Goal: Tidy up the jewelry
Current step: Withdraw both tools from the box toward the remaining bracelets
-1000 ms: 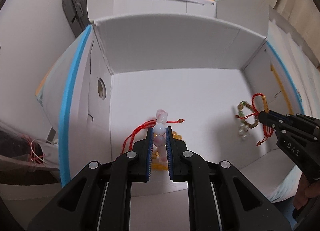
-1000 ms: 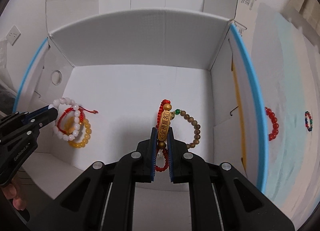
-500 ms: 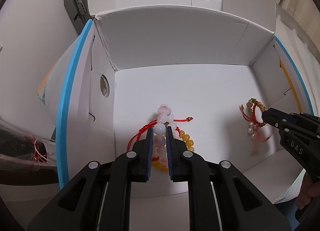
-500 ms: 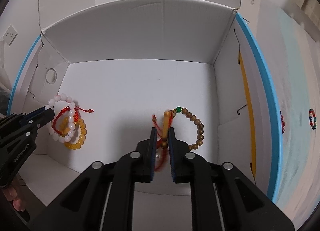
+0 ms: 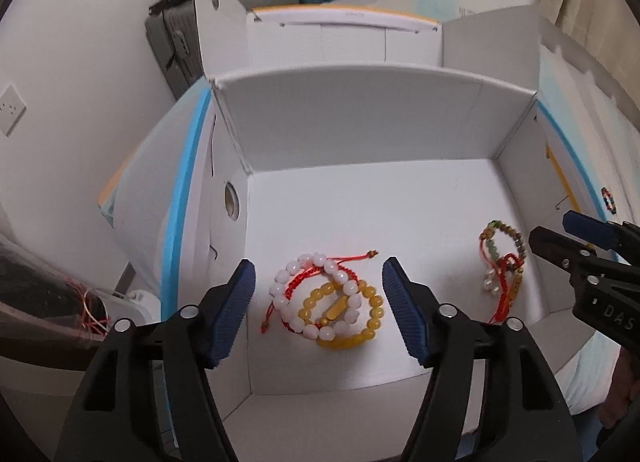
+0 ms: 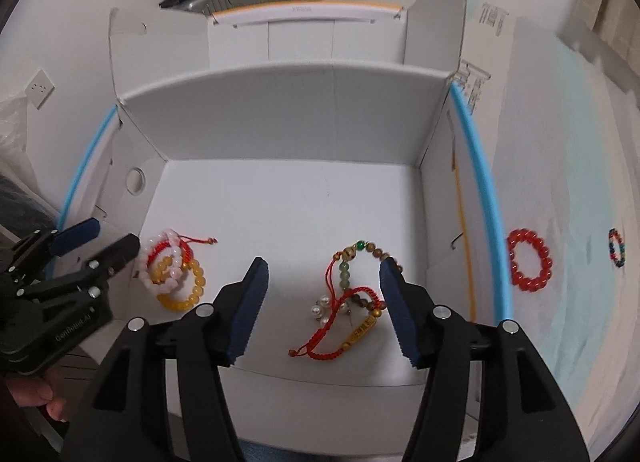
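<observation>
A white cardboard box [image 5: 360,130] [image 6: 304,110] holds two piles of jewelry on its floor. At its left lie a white bead bracelet [image 5: 316,294] with red cord and a yellow bead bracelet [image 5: 352,314], which also show in the right wrist view [image 6: 176,278]. At its right lie a brown bead bracelet [image 6: 376,262], a red cord bracelet with a gold bar [image 6: 352,330] and pearls; this pile also shows in the left wrist view [image 5: 504,262]. My left gripper [image 5: 320,314] is open above the left pile. My right gripper [image 6: 324,310] is open above the right pile. Both are empty.
A red bead bracelet [image 6: 530,260] and a multicoloured bead bracelet [image 6: 617,248] lie on the pale cloth right of the box. A second white box [image 6: 304,30] and suitcases [image 5: 224,10] stand behind. A dark bag [image 5: 40,294] sits at the left.
Both grippers have opened and let go of their bracelets, which now lie on the box floor. Both grippers have drawn back and up from the box.
</observation>
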